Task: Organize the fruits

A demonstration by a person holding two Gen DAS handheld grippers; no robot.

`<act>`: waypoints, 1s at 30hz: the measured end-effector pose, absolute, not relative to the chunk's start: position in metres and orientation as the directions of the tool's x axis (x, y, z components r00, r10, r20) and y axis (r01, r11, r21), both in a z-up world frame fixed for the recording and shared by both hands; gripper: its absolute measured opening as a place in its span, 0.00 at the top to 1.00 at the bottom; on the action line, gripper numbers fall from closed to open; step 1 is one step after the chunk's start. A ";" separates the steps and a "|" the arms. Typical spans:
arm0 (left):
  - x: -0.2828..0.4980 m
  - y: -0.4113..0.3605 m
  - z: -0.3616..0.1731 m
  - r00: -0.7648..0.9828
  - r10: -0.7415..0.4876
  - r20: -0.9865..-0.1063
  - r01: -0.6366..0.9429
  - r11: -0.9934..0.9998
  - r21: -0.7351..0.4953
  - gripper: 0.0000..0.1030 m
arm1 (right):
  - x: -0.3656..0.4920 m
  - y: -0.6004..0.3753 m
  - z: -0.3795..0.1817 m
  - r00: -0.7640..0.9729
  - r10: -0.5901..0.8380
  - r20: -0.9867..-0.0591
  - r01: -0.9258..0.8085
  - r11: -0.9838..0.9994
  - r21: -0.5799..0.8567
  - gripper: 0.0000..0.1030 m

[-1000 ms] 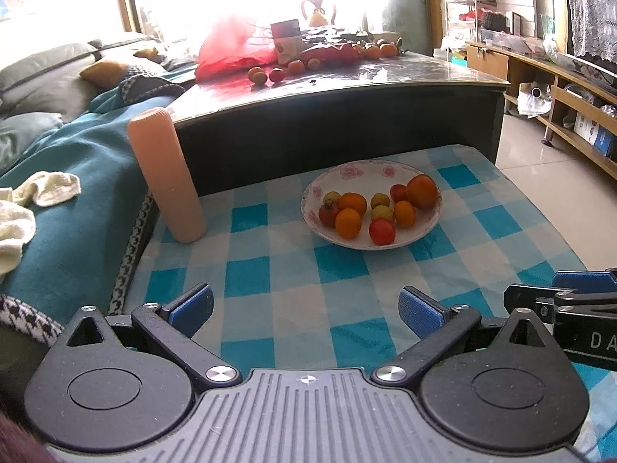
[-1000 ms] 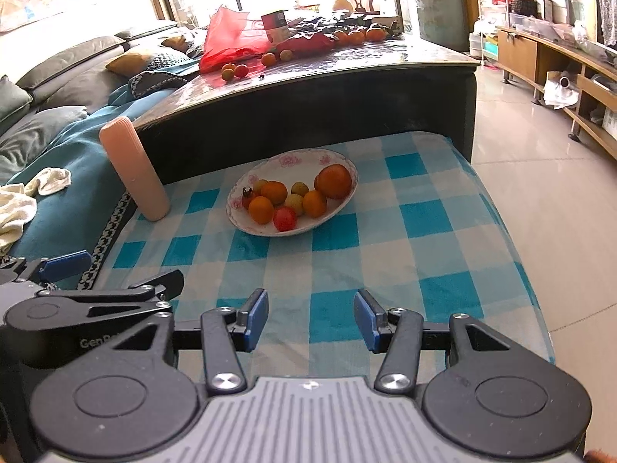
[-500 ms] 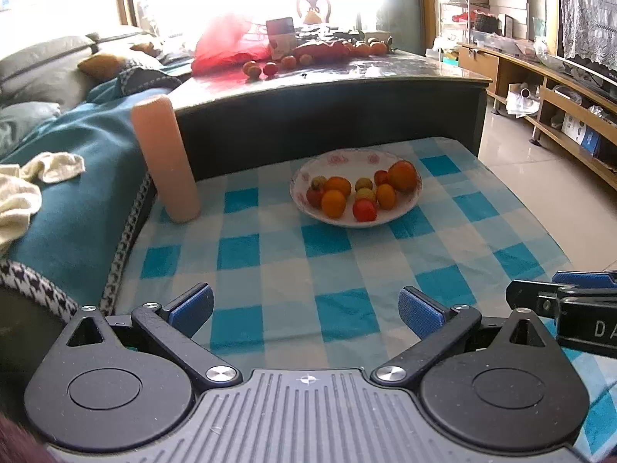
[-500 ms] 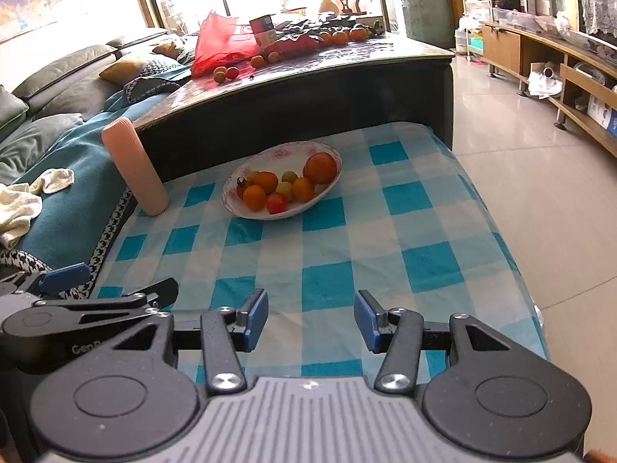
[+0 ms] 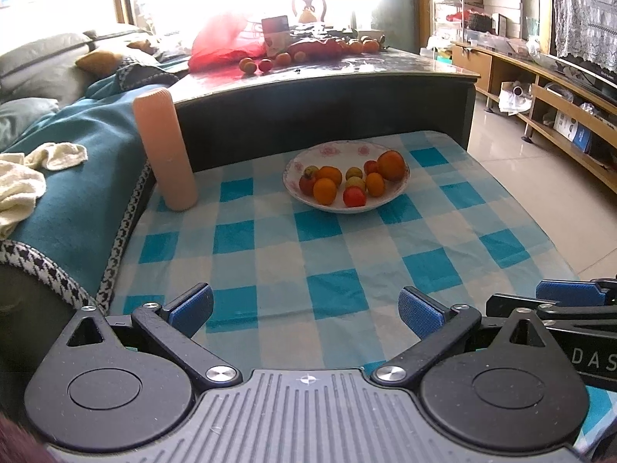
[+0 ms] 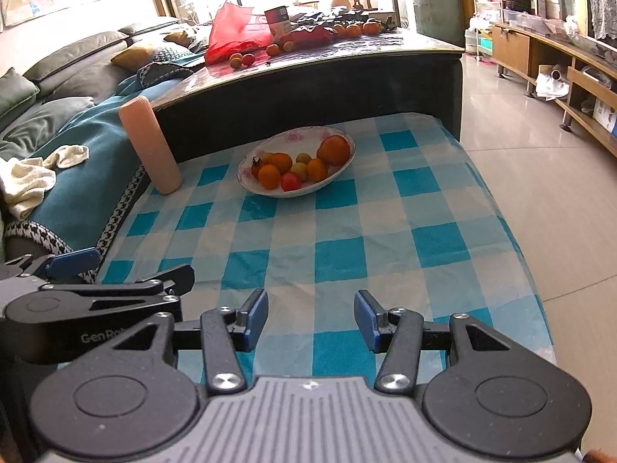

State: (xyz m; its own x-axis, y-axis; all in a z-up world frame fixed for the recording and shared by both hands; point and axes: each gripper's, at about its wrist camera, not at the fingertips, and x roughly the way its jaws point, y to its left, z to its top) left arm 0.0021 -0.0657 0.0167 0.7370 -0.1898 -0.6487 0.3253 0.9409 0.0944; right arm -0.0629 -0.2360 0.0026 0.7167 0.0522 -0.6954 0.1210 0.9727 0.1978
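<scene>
A white flowered bowl (image 5: 389,196) (image 6: 293,137) holds several small oranges, red tomatoes and yellow-green fruits, with one big orange (image 5: 391,166) (image 6: 334,150) at its right. It sits at the far side of a blue-and-white checked cloth (image 5: 327,262) (image 6: 347,239). My left gripper (image 5: 305,310) hangs open over the cloth's near edge, well short of the bowl, nothing between its fingers. My right gripper (image 6: 311,318) is open too, beside it on the right, empty.
A pink cylinder (image 5: 165,154) (image 6: 150,146) stands upright left of the bowl. Behind rises a dark table (image 5: 327,108) with loose fruits (image 5: 254,65), a red bag (image 6: 235,31) and a can. A teal-covered sofa (image 5: 69,162) lies left, tiled floor (image 6: 540,162) right.
Both grippers have drawn back from the bowl, which now looks smaller and farther away. Both stay open and empty.
</scene>
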 end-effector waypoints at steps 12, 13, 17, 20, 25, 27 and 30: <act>-0.009 -0.064 0.013 0.730 -0.187 -0.657 0.324 0.942 0.091 0.00 | -0.073 -0.232 -0.001 0.703 0.050 -0.709 0.124 0.974 0.191 0.38; -0.010 -0.064 0.012 0.729 -0.186 -0.659 0.324 0.942 0.093 0.00 | -0.074 -0.232 -0.001 0.701 0.050 -0.711 0.124 0.974 0.190 0.38; -0.013 -0.063 0.009 0.722 -0.180 -0.668 0.323 0.941 0.096 0.00 | -0.077 -0.230 -0.004 0.692 0.049 -0.720 0.123 0.975 0.185 0.38; -0.016 -0.062 0.007 0.717 -0.179 -0.673 0.323 0.942 0.094 0.00 | -0.079 -0.229 -0.005 0.688 0.050 -0.724 0.124 0.975 0.185 0.38; -0.017 -0.062 0.004 0.705 -0.178 -0.687 0.323 0.942 0.088 0.00 | -0.082 -0.228 -0.007 0.678 0.047 -0.733 0.126 0.976 0.179 0.38; -0.018 -0.062 0.003 0.704 -0.175 -0.688 0.320 0.944 0.087 0.00 | -0.082 -0.228 -0.008 0.676 0.047 -0.735 0.126 0.976 0.177 0.38; -0.019 -0.062 0.003 0.703 -0.174 -0.690 0.318 0.944 0.086 0.00 | -0.083 -0.228 -0.008 0.675 0.048 -0.736 0.125 0.976 0.178 0.38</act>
